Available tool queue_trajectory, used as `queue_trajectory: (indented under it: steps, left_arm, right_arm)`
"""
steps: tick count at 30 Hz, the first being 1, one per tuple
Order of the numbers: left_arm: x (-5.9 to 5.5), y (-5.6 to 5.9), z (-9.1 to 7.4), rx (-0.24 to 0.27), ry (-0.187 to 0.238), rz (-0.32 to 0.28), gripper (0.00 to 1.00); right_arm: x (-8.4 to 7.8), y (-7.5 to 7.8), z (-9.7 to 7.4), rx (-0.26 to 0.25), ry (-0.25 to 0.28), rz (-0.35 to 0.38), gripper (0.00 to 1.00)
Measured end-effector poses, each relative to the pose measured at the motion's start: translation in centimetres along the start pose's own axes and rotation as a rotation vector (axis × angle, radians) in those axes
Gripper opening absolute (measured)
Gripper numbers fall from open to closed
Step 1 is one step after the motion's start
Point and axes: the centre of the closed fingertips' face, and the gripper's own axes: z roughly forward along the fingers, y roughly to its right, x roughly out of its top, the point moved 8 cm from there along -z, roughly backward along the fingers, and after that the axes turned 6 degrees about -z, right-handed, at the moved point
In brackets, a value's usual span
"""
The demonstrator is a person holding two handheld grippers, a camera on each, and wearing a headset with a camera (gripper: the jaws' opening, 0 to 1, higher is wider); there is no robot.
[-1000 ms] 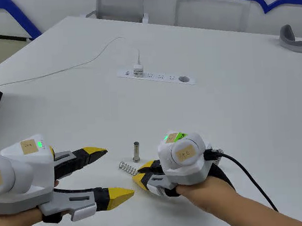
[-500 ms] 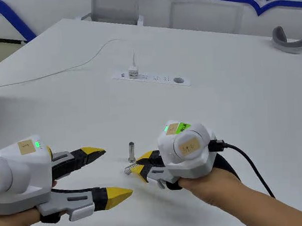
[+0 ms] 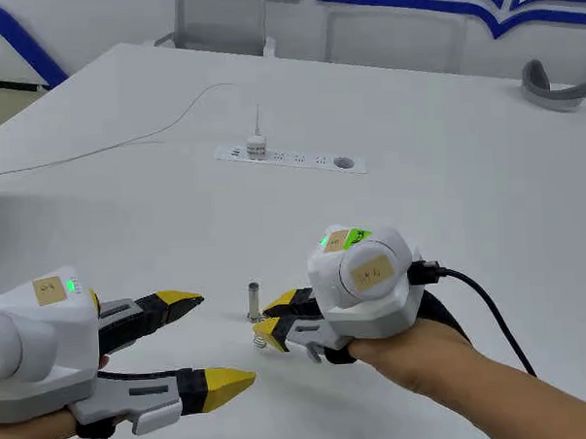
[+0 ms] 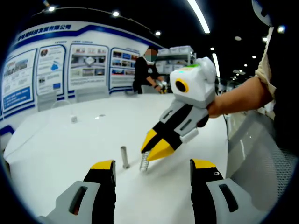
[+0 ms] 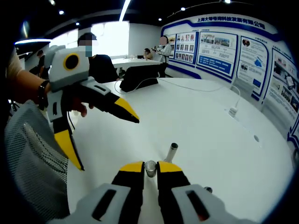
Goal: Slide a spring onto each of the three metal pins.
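One short metal pin (image 3: 253, 302) stands upright on the white table (image 3: 448, 203). My right gripper (image 3: 270, 319) is shut on a small coil spring (image 3: 261, 341), which hangs upright from the jaw tips just in front of the pin. In the right gripper view the spring (image 5: 150, 168) sits pinched between the yellow tips of the right gripper (image 5: 150, 164), with the pin (image 5: 172, 153) just beyond. My left gripper (image 3: 213, 342) stands open to the left, holding nothing. The left gripper view shows the spring (image 4: 144, 162) beside the pin (image 4: 124, 157).
A white power strip (image 3: 290, 158) with a plugged charger and a thin cable lies further back on the table. A grey curved object (image 3: 555, 87) rests at the far right. A chair (image 3: 221, 23) stands beyond the far edge. The right gripper's black cable (image 3: 492, 313) trails right.
The spring lay flat on the table beside the pin; the right gripper has shut on it and raised it upright. The left gripper has stayed open in place.
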Motion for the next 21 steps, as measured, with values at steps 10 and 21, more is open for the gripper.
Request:
queue_trajectory:
  steps: [10, 21]
  left_arm:
    - [0.0, -0.3, -0.2, 0.003, 0.009, 0.0, 0.65]
    - [0.0, -0.5, -0.6, 0.012, 0.018, 0.0, 0.65]
  right_arm:
    - [1.3, 0.3, -1.2, 0.013, -0.002, -0.001, 0.12]
    - [3.0, 0.8, -2.7, 0.014, 0.003, -0.035, 0.12]
